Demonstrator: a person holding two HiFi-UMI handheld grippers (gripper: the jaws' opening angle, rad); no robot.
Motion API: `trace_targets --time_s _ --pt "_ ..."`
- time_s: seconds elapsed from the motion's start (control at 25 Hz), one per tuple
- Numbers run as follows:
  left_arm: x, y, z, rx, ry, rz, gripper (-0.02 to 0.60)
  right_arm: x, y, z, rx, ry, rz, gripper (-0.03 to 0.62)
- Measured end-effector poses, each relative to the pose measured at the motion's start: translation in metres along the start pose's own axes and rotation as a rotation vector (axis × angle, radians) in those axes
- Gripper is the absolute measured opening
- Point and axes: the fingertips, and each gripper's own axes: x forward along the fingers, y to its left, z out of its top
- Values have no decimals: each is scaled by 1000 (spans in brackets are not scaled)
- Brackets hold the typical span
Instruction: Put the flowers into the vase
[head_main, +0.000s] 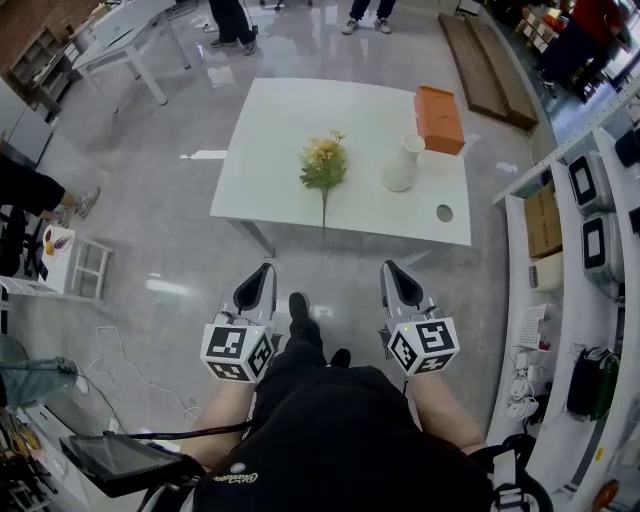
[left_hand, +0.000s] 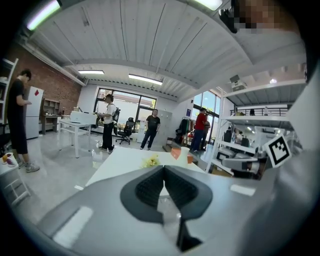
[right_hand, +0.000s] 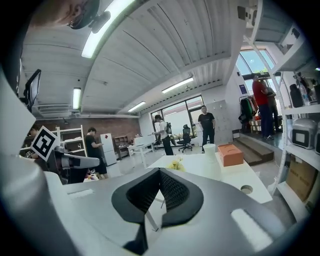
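Head view: white table (head_main: 290, 120) ahead on a glossy grey floor. The flowers (head_main: 324, 165), a yellow-green bunch, lie flat near the middle of the table with the stem pointing to the near edge. The white vase (head_main: 402, 163) stands upright just to the right of them, not touching. An orange box (head_main: 438, 118) sits behind the vase at the far right corner. A round hole (head_main: 444, 213) shows in the table top near the right front corner. The left tongs (head_main: 262, 272) and right tongs (head_main: 390, 268) are held side by side over the floor, short of the table's near edge, both pointing at it.

Left gripper view: left tongs (left_hand: 163, 167) closed, pad tips meeting, nothing between them. The flowers (left_hand: 150, 161) lie on the table beyond the tips, well apart from them. The orange box (left_hand: 176, 152) is farther back to the right. Several people (left_hand: 151, 129) stand in the room behind.

Right gripper view: right tongs (right_hand: 160, 170) closed tip to tip, empty. The flowers (right_hand: 175, 164) show just above the tips, out on the table (right_hand: 235, 175). The vase (right_hand: 209, 149) stands upright to their right, with the orange box (right_hand: 230, 154) beside it. The round hole (right_hand: 246, 189) lies nearer the table's front edge.
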Motion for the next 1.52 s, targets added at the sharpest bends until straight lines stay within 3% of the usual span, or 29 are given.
trace_targets --time_s 0.52,0.68,1.08,1.32,1.52 --pt "145 85 75 56 -4 -119 8 161 -25 71 -12 -42 -89 0" --pt "167 99 86 54 0 -133 8 184 -29 88 -11 -63 -110 0" --pt "192 112 90 33 10 -91 8 213 -43 83 -9 -13 -85 0" --pt "202 109 83 15 32 -91 8 232 -46 56 2 88 -62 0" --pt "207 112 74 -5 48 -94 8 257 -49 -16 29 339 -35 0"
